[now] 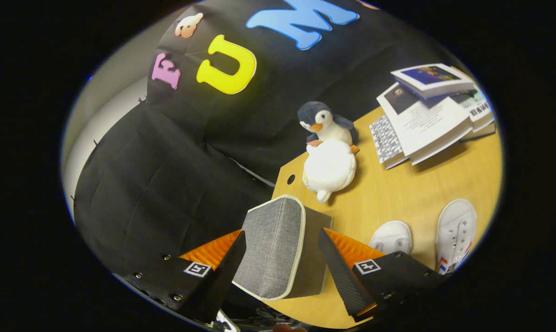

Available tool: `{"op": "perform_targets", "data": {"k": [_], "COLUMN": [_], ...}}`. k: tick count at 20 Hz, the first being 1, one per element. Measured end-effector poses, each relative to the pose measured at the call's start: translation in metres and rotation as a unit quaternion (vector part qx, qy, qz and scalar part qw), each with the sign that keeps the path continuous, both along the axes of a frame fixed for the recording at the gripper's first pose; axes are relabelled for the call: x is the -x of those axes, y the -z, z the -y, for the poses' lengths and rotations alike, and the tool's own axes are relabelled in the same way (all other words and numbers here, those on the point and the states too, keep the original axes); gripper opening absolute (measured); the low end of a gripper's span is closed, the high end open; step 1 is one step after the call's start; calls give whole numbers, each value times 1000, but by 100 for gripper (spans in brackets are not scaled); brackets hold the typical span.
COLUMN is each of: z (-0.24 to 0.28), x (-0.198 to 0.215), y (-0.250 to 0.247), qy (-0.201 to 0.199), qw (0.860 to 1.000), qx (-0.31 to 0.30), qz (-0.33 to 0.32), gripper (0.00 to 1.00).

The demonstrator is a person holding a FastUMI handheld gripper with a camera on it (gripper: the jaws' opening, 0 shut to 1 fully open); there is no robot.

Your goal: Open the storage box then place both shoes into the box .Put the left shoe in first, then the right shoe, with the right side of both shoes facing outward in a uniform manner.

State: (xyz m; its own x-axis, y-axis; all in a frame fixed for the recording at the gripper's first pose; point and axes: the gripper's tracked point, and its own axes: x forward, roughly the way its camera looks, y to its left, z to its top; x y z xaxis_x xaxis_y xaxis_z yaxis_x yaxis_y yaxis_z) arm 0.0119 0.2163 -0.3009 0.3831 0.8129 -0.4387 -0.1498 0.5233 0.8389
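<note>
We see our hand-held gripper (281,269) with its two fingers spread wide apart, the grey fabric storage box with pale piping (278,246) sitting between them. Whether either finger (345,272) actually touches the box's sides we cannot tell; the left one looks right against it, the right one just beside it. The box stands at the near corner of the light wooden worktop (411,193), and the face turned toward us is the piped grey panel, lying flat against the box.

Beyond the right finger, two white canvas shoes rest on the worktop side by side with a gap between them. Of the nearer shoe (392,236) we see mostly the rounded toe; the farther shoe (455,233) shows its eyelets and a red and blue stripe on its side.

Further back, beyond the box, a plush penguin with a dark head and white belly (328,152) sits near the worktop's edge. A loose stack of books and magazines (428,113) lies well apart from the box, behind the shoes.
</note>
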Motion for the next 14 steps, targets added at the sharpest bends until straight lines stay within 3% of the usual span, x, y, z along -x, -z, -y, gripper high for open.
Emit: {"op": "perform_targets", "data": {"k": [6, 14], "z": [-48, -80], "x": [17, 33], "y": [54, 74], "qy": [-61, -93], "qw": [994, 986], "qx": [-49, -82], "qz": [-72, -115], "gripper": [97, 97]}}
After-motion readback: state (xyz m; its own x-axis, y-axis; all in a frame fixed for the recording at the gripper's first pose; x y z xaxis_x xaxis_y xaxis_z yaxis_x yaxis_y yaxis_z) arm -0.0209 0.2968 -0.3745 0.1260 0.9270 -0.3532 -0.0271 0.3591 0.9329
